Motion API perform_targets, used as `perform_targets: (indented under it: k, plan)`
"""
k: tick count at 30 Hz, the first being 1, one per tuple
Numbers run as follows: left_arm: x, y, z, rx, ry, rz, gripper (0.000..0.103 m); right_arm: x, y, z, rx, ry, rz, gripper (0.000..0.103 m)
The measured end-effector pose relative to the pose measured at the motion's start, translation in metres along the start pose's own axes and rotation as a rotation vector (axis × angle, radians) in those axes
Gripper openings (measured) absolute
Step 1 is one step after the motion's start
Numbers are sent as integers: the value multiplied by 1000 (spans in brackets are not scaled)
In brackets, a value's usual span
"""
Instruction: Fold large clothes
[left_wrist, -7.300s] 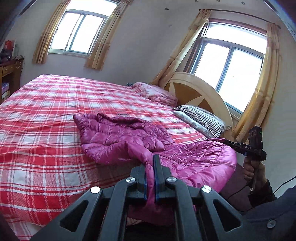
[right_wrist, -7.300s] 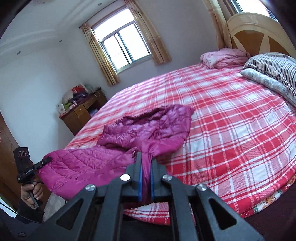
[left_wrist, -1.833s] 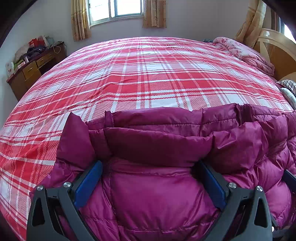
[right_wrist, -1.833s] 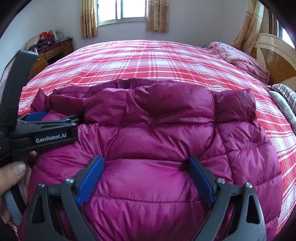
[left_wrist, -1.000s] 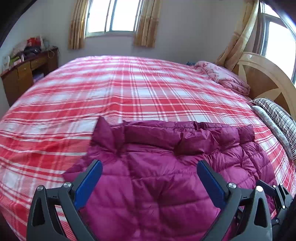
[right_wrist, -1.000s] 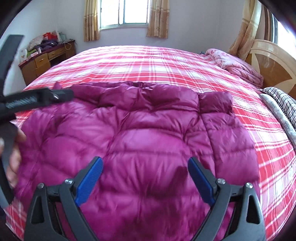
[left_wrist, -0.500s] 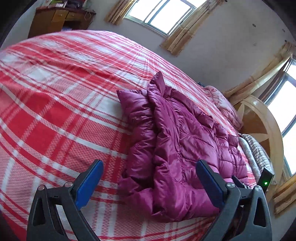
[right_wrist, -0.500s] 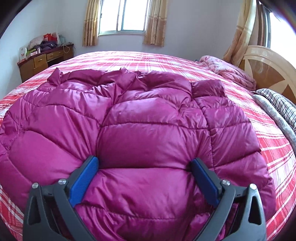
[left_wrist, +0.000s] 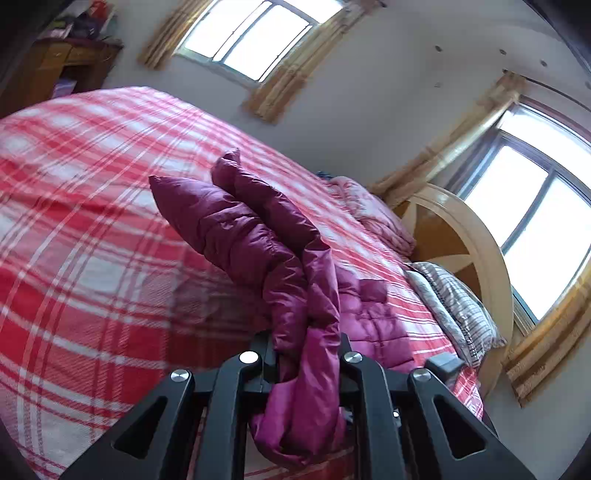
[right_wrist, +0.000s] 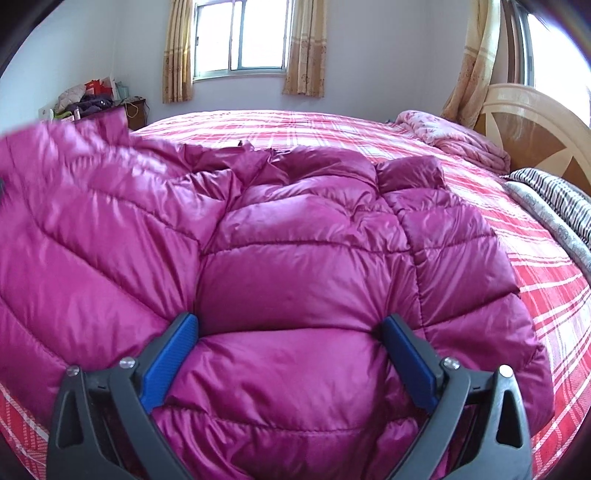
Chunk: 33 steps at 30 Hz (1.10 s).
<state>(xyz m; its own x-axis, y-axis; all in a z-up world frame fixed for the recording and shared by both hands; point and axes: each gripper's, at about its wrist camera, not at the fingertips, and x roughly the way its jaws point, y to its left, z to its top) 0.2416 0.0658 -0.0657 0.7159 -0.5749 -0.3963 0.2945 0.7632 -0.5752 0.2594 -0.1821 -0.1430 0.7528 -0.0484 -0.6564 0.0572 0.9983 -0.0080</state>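
Note:
A magenta quilted down jacket (right_wrist: 295, 266) lies spread on the red plaid bed (right_wrist: 332, 125). In the left wrist view my left gripper (left_wrist: 304, 354) is shut on the jacket's left edge (left_wrist: 258, 236) and lifts that side off the bed (left_wrist: 74, 229). In the right wrist view the lifted left side (right_wrist: 62, 206) rises at the left, blurred. My right gripper (right_wrist: 290, 332) is open, its blue pads (right_wrist: 173, 354) pressed against the jacket's lower body without closing on it.
A wooden headboard (left_wrist: 469, 236) with a striped pillow (left_wrist: 454, 306) and a folded pink blanket (right_wrist: 458, 138) stand at the bed's right. A wooden cabinet (right_wrist: 110, 107) with clutter stands at the far left. Curtained windows (right_wrist: 240, 37) line the walls.
My left gripper has closed on the jacket's left edge and raised it. My right gripper stays open on the jacket's lower body.

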Motion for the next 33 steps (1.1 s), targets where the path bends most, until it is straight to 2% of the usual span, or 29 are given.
perform_targets:
  k: [4,6,9,12,15,18,22,26,28,30,33]
  plan:
    - [16,-60,5,152,30,-52,13,-4,-12,2,25,11,36,97]
    - [29,-85,4,224,44,-72,13,-8,-19,2,33,15,41,92]
    - [51,-113,-2,287,96,-130,13,-16,-35,1,59,24,61,88]
    - [69,-139,-16,367,131,-157,13,-23,-58,-1,101,41,89,88]
    - [95,-154,-30,397,196,-197,13,-28,-75,-7,126,54,109,85]
    - [110,-166,-47,433,225,-197,13,-35,-106,-9,279,74,215,78]
    - [123,-166,-60,440,263,-213,14,-51,-145,-17,409,46,243,80]
    - [139,-180,-82,544,262,-185,21,-53,-173,-23,519,18,201,80]
    - [145,-185,-90,578,272,-169,27,-49,-184,-27,549,27,142,80]
    - [152,-190,-99,640,283,-139,31,-47,-196,-29,591,35,134,80]
    - [157,-191,-107,681,293,-116,43,-56,-210,-27,628,-19,133,80]
